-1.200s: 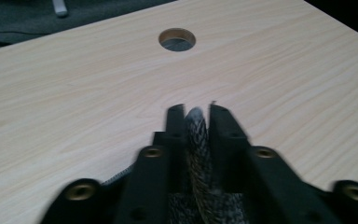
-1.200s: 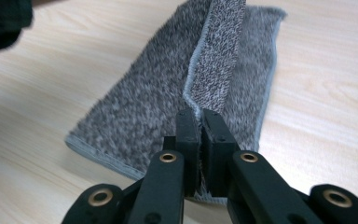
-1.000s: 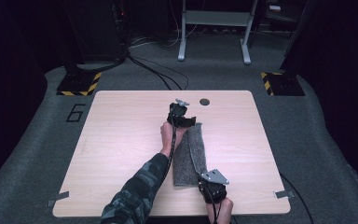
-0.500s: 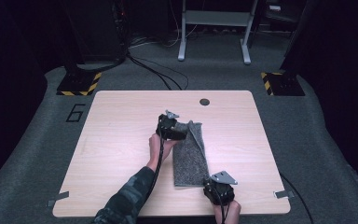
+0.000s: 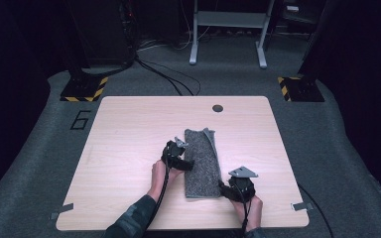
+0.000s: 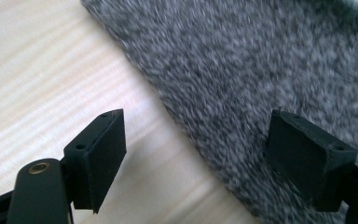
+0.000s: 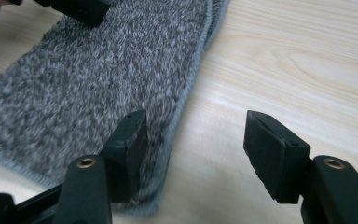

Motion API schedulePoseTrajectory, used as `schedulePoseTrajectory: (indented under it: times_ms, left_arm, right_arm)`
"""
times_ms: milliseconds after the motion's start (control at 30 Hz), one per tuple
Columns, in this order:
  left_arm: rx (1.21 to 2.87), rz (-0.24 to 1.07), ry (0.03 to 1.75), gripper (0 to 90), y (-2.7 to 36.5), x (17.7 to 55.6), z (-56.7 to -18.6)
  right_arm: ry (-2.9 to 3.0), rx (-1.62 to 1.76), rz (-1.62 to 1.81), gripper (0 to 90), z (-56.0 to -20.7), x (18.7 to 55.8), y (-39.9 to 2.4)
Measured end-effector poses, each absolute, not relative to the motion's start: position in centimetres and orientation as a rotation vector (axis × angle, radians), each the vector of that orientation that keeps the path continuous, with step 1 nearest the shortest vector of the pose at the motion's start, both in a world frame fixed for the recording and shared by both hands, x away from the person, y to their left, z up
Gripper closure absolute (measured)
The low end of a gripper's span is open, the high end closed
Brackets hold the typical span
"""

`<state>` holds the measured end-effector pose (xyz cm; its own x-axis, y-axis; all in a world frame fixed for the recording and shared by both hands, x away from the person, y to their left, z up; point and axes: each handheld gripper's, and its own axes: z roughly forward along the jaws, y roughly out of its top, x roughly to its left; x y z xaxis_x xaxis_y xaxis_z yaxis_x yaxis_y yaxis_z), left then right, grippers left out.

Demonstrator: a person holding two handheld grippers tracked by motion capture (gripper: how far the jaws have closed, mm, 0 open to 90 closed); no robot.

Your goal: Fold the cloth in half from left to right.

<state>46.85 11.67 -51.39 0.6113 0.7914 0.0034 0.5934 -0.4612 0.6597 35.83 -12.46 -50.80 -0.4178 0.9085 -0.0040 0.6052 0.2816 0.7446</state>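
Observation:
A grey folded towel (image 5: pixel 202 161) lies lengthwise in the middle of the wooden table (image 5: pixel 129 129); its far right corner curls up a little. My left gripper (image 5: pixel 182 159) is at the towel's left edge, low over it. In the left gripper view the towel (image 6: pixel 242 70) edge runs between the jaws of the left gripper (image 6: pixel 196 154), which have just been opening and press on nothing. My right gripper (image 5: pixel 225 189) sits at the towel's near right corner. In its own view the right gripper (image 7: pixel 196 149) has one jaw over the towel (image 7: pixel 98 79) hem and one over bare wood, just opened.
A round cable hole (image 5: pixel 218 107) sits near the table's far edge. Strips of tape (image 5: pixel 303 206) mark the near corners. Beyond the table, on grey carpet, are cables, two hazard-striped bases (image 5: pixel 83 89) and a white frame's legs (image 5: pixel 194 49).
My left gripper came back from the towel's far end along its left edge, toward the person, and sank. The right gripper let go of the near corner and shifted slightly right. Both jaws widened.

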Motion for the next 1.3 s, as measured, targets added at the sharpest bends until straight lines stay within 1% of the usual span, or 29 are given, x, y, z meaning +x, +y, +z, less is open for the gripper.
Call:
schedulePoseTrajectory:
  times_ms: [67,167,567,767,900,967,1100,1167,1233,1300]
  left_arm:
    - [2.211,0.410,1.084,19.5,11.9,46.6,-51.6]
    - [2.205,0.420,1.081,19.5,12.3,46.2,-51.7]
    - [2.231,0.402,1.027,19.4,13.9,43.7,-51.7]
    - [2.227,0.400,1.013,19.3,15.0,42.8,-51.9]
    - [2.226,0.383,1.015,18.4,15.4,43.1,-51.8]
    - [2.234,0.386,1.002,18.3,15.6,43.3,-51.8]
    - [2.241,0.341,0.976,18.1,15.8,43.9,-51.7]
    - [2.240,0.318,0.974,17.5,16.0,44.3,-51.5]
    - [2.209,0.304,0.983,16.6,16.4,44.7,-51.3]
    - [2.171,0.319,1.012,16.4,16.8,45.5,-50.9]
  right_arm:
    - [2.149,1.362,0.910,39.7,-51.1,36.5,-12.1]
    - [2.173,1.365,0.869,40.3,-51.4,36.4,-11.7]
    - [2.241,1.351,0.849,40.2,-51.3,33.4,-11.3]
    - [2.240,1.370,0.871,38.2,-50.5,33.1,-11.9]
    - [2.239,1.335,0.922,36.4,-49.1,35.3,-12.0]
    - [2.245,1.306,0.940,35.1,-48.6,37.0,-11.7]
    - [2.272,1.272,0.941,32.9,-47.9,40.7,-10.8]
    - [2.290,1.267,0.971,30.4,-47.8,42.4,-10.3]
    - [2.288,1.270,1.010,28.6,-47.6,43.8,-9.8]
    - [2.284,1.283,1.010,27.6,-47.5,45.2,-9.2]
